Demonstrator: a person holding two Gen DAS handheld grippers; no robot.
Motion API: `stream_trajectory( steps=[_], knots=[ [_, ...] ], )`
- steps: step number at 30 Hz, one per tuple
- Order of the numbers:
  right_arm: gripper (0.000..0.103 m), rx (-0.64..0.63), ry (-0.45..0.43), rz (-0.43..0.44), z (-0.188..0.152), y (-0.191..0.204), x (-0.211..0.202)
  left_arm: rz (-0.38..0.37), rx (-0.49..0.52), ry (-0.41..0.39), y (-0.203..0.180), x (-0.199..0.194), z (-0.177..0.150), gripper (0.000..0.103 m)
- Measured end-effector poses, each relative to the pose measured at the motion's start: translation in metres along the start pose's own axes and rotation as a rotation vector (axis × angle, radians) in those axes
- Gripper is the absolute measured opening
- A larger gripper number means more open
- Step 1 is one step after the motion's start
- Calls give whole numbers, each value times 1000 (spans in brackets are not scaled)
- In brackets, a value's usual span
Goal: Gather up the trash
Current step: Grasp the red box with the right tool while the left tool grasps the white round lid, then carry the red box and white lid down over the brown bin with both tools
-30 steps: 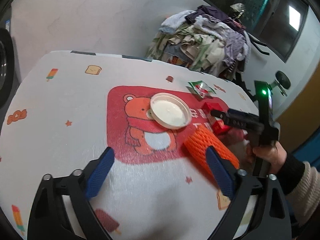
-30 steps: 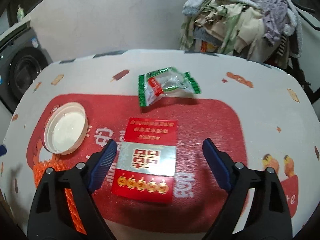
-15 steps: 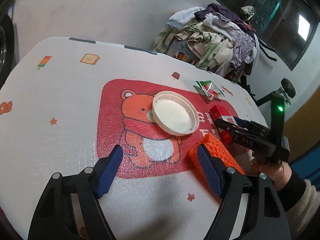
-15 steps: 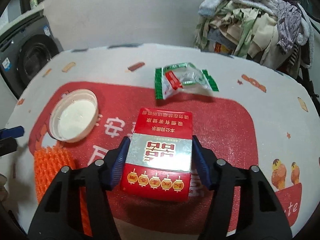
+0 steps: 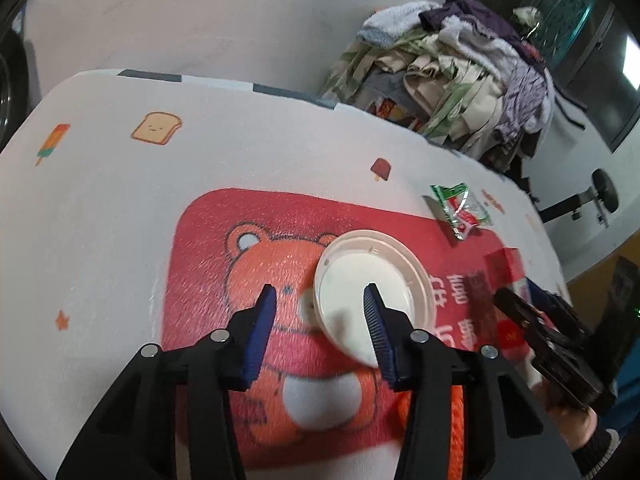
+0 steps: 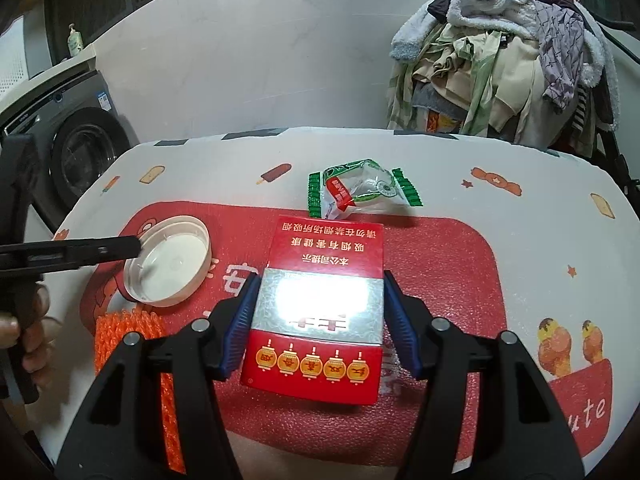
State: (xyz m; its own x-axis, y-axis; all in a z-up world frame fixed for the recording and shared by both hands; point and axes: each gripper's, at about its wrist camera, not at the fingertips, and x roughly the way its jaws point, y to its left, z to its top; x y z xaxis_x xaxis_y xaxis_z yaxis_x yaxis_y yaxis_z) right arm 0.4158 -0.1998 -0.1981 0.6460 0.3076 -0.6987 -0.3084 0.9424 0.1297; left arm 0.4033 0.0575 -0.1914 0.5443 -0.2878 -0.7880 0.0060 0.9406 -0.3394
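The right tool (image 6: pixel 316 316) clamps the red box (image 6: pixel 320 300). The left tool (image 5: pixel 320 316), closing, straddles the white lid's (image 5: pixel 384 280) nine-o'clock rim; next, pinch and lift.

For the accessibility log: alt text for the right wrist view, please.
The right claw grips a flat red cardboard cigarette box by its sides above a red bear-print foam mat. Beyond lie a crumpled green-and-clear plastic wrapper, a round white plastic lid and orange foam netting.

My red box (image 6: pixel 320 312) is lying flat, near; the white lid (image 6: pixel 168 260) is lying open-side up to its left, the green wrapper (image 6: pixel 356 190) crumpled beyond, the orange net (image 6: pixel 128 332) nearest left.
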Motion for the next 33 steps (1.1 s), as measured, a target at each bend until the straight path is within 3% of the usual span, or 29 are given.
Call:
stream_trajectory(
  steps=[3,5,6,13,21,25,33],
  knots=[
    [60,2,0,1,0,-1,0,35,17,9,-3,10,3,33],
    [60,1,1,1,0,-1,0,51,43,17,-6,14,4,9],
    [60,-1,2,0,0,0,0,60,50,21,-7,15,4,5],
    [60,-13,-4,-11,-2,2,0,80,64,-32,-2,-3,-1,4],
    [60,-6,-18,-54,-2,3,-21,64,122,-113,-4,-77,-7,4],
    [61,-29,-32,-46,-11,13,-51,73,206,-154,-13,-126,-31,4],
    [61,-55,-65,2,-46,49,-129,28,263,-163,-29,-186,-101,4]
  ],
)
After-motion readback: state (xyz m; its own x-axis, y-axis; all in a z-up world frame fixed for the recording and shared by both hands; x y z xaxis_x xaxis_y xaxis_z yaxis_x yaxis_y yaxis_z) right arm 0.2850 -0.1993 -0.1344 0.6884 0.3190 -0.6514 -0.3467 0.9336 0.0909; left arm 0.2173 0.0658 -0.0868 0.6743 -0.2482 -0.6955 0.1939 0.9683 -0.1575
